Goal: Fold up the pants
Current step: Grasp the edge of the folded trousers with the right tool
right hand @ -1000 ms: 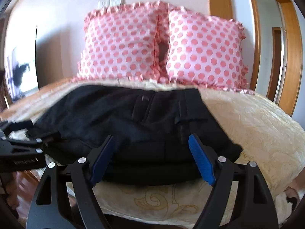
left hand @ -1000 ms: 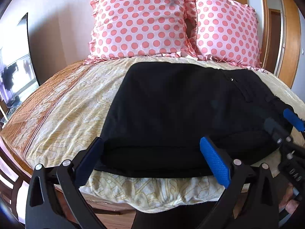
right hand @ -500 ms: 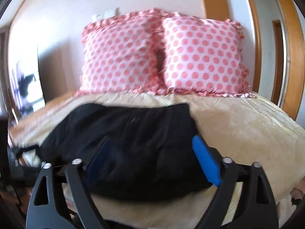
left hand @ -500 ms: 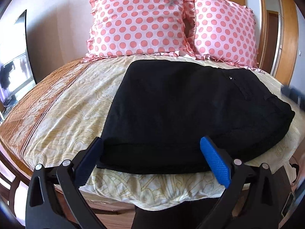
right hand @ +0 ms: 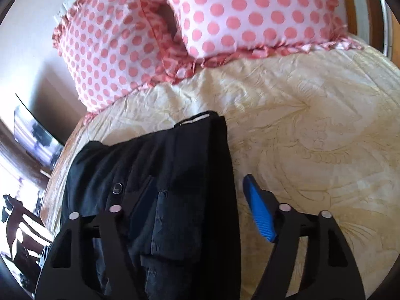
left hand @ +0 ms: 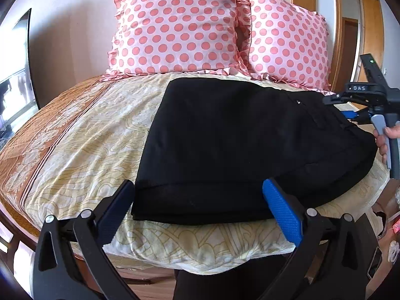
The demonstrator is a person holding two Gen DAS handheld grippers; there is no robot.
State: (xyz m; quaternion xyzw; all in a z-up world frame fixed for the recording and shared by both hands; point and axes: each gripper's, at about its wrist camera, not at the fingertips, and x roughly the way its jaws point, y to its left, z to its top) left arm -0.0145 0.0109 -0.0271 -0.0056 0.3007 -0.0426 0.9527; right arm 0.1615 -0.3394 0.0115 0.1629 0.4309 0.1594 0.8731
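Observation:
Black pants (left hand: 245, 145) lie folded in a thick stack on the cream bedspread (left hand: 87, 150). My left gripper (left hand: 200, 200) is open and empty at the near folded edge, its jaws wider than that edge. My right gripper (right hand: 197, 197) is open above the waistband end of the pants (right hand: 162, 175), where a button shows; one jaw is over the fabric, the other over the bedspread (right hand: 312, 125). The right gripper also shows in the left wrist view (left hand: 365, 105), at the pants' far right end.
Two pink polka-dot pillows (left hand: 180, 27) (right hand: 250, 12) stand against the wall at the head of the bed. The bed's front edge (left hand: 200, 255) drops off just below my left gripper. A dark screen (left hand: 15, 75) stands at the left; a wooden door frame (left hand: 337, 20) at the right.
My right gripper has risen, moved forward over the waistband end and tilted down. My left gripper has stayed at the near edge. The pants have not moved.

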